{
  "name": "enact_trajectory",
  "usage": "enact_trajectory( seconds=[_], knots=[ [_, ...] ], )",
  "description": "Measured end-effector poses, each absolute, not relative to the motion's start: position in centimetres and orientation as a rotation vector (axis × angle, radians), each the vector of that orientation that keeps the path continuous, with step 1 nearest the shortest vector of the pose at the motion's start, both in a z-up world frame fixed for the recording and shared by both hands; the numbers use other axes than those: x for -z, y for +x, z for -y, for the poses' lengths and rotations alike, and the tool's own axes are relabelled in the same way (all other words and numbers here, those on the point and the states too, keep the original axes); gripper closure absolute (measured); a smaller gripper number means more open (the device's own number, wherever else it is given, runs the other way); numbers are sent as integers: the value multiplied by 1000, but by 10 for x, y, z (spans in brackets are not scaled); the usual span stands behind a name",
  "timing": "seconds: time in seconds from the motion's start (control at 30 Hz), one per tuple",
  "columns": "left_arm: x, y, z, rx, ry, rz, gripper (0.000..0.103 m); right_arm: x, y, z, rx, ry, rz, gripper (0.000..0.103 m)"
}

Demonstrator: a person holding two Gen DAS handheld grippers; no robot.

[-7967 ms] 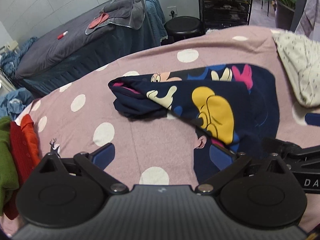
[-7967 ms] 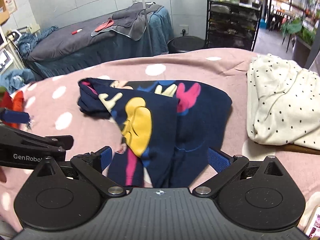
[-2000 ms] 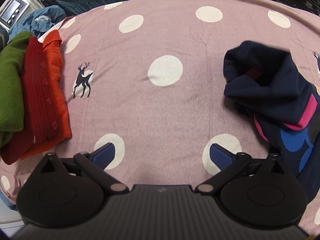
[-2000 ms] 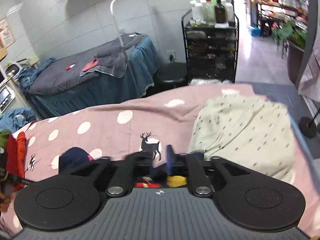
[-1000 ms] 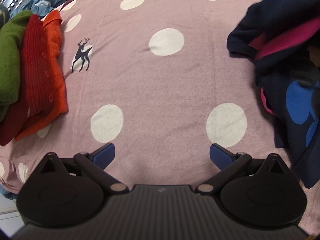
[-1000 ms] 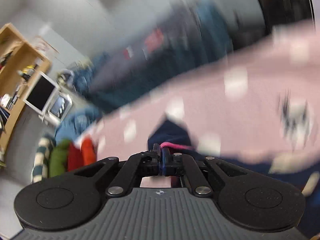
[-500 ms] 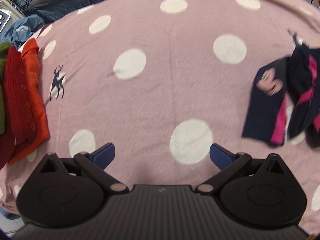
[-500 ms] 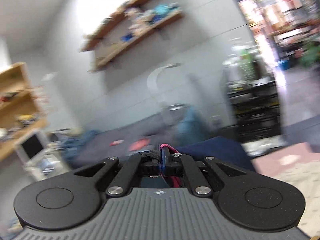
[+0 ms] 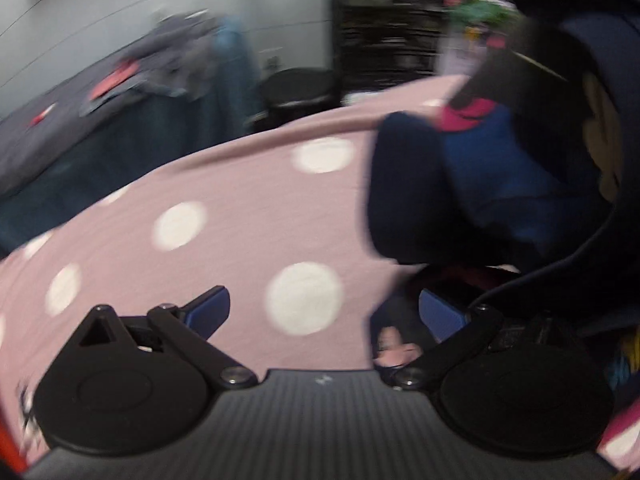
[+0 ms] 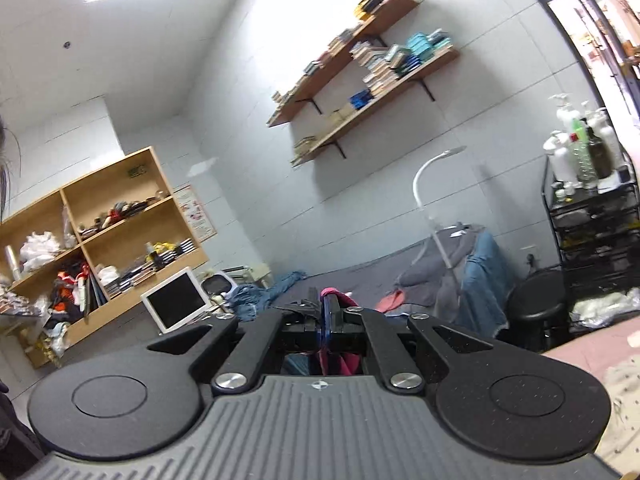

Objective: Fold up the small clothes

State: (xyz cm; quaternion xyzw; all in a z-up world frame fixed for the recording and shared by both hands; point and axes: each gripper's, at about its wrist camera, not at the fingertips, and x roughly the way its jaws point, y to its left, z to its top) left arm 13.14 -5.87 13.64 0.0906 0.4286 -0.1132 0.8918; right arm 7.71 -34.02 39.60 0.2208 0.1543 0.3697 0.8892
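The navy cartoon-print garment (image 9: 500, 184) hangs in the air at the right of the left wrist view, above the pink polka-dot cover (image 9: 224, 216). My left gripper (image 9: 324, 312) is open and empty, with its right finger close under the hanging cloth. My right gripper (image 10: 329, 314) is shut on a pink-trimmed edge of the garment (image 10: 334, 294) and points up and out at the room. The rest of the garment is hidden below it.
A cream dotted garment (image 10: 624, 412) lies at the right on the pink cover. Red and orange folded clothes (image 9: 10, 452) show at the lower left edge. A dark massage bed (image 10: 384, 280), a black stool (image 10: 536, 304) and a black rack (image 10: 592, 224) stand beyond.
My right gripper has lifted the garment off the cover and tilted upward. My left gripper has swung up and right, so the garment now hangs close in front of it.
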Motion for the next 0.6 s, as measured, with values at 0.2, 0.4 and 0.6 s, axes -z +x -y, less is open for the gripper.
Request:
enact_trajectory(
  seconds=[0.2,0.4,0.6],
  knots=[
    [-111,114,110,489,183,-966,97,-392,79,342,-707,484,-323,99],
    [-119,101,88,438,38,-970,90,-391,74,343,-695,490,-317,99],
    [-141,70,44,480,-89,-818,3,-387,74,339,-711,486,-328,99]
  ],
)
